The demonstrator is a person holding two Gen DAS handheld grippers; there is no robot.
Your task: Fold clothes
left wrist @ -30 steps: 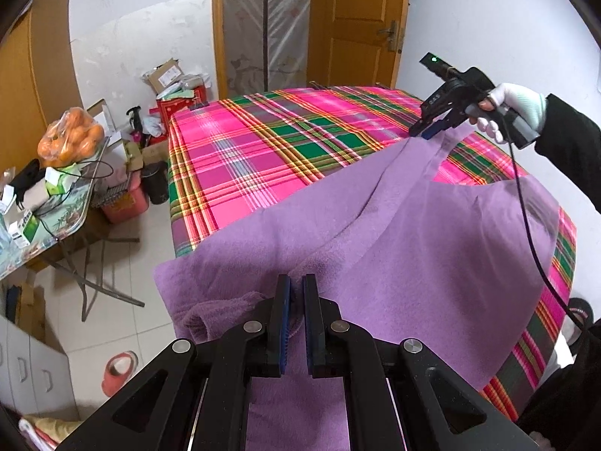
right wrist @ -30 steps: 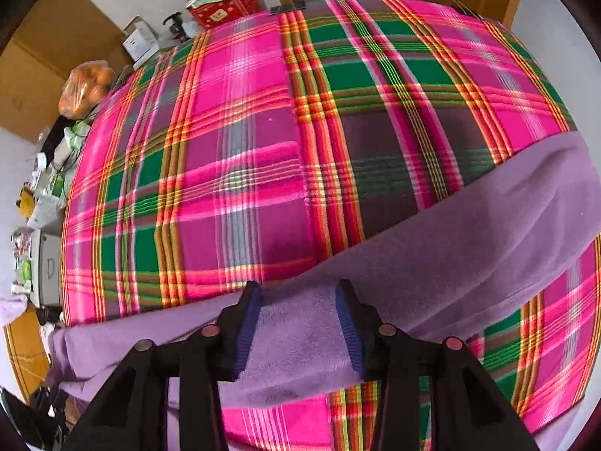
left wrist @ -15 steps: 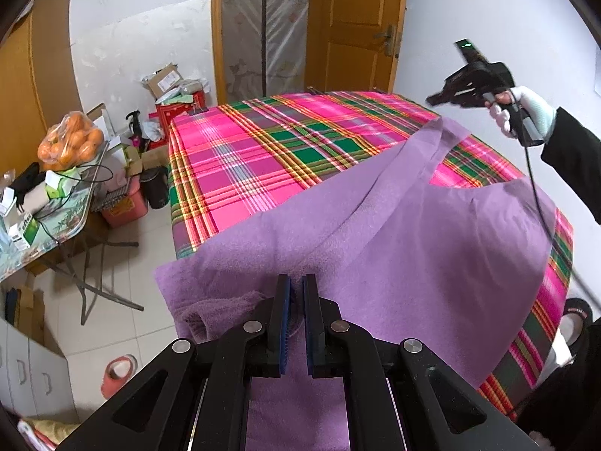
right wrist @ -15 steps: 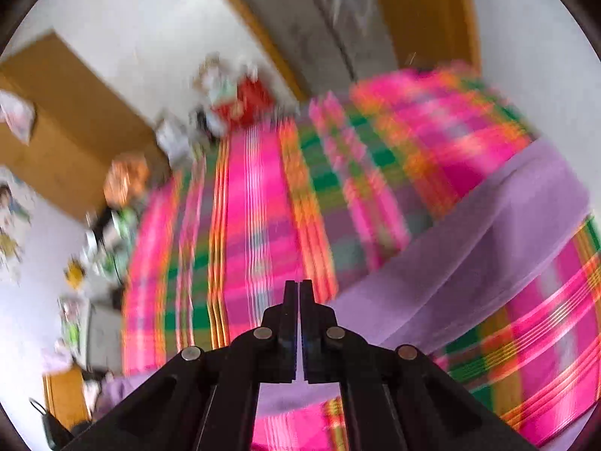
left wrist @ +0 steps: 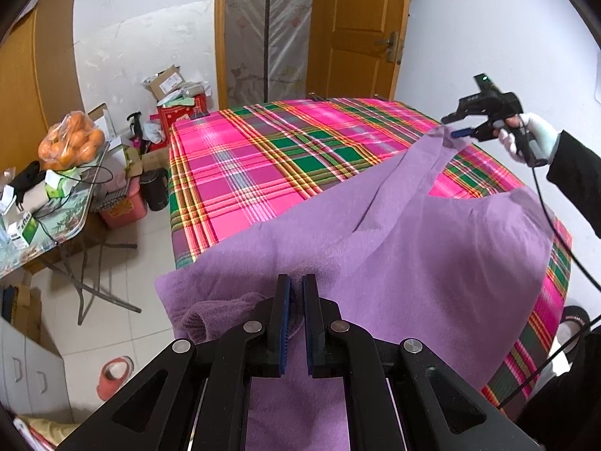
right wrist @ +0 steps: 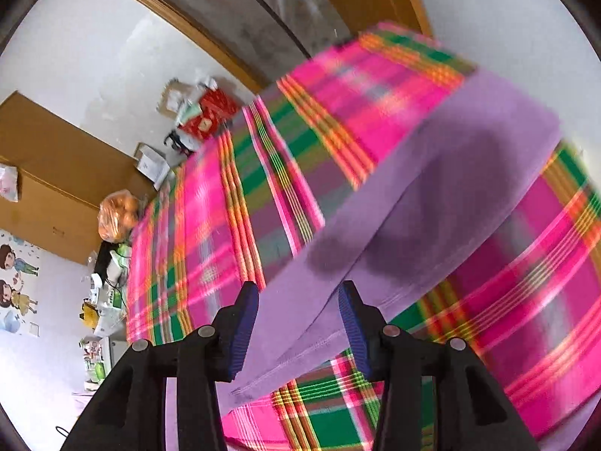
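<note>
Right gripper (right wrist: 298,310) reopened, apparently around garment (left wrist: 432,248) | left gripper (left wrist: 293,300) unchanged

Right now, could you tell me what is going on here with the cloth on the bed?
A person is folding a purple fleece garment on the pink plaid bedspread. The left hand-held gripper is shut on the near edge. The right hand-held gripper is open around the far sleeve end, which it has not clamped.

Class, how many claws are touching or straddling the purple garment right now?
2. The left claw is pinching the purple garment at its near edge; the right claw, open, straddles its far corner.
</note>
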